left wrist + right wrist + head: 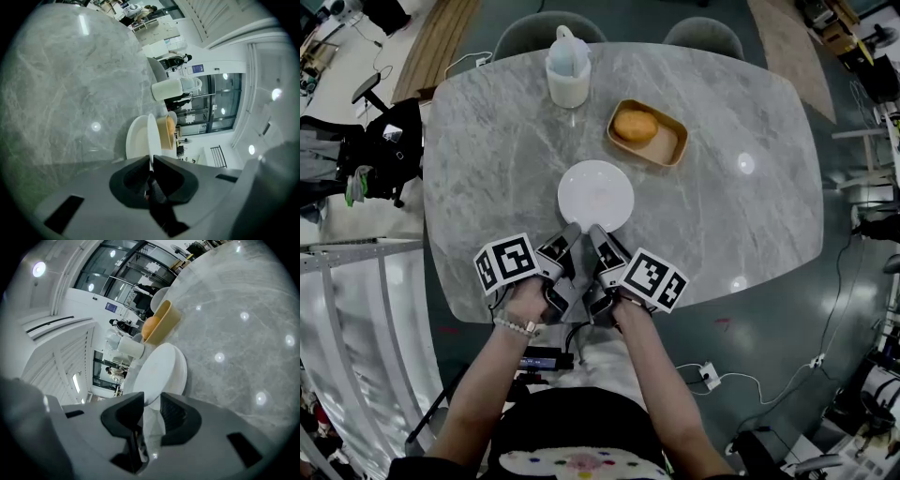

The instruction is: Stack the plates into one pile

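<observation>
A white plate [595, 195] lies at the middle of the grey marble table [487, 187], and both grippers meet at its near rim. In the left gripper view this upper plate [153, 136] shows edge-on just above a second white plate [136, 140]. My left gripper [151, 161] is shut on the upper plate's rim. In the right gripper view the upper plate [157, 371] covers most of the lower plate [181, 373]. My right gripper [151, 401] stands open with that rim between its jaws. I cannot tell whether the two plates touch.
Beyond the plates, a wooden tray [670, 150] holds a round bun [635, 125]. A white jug [567, 67] stands near the far edge. Two chairs [548, 28] sit behind the table. The near table edge runs just under my hands.
</observation>
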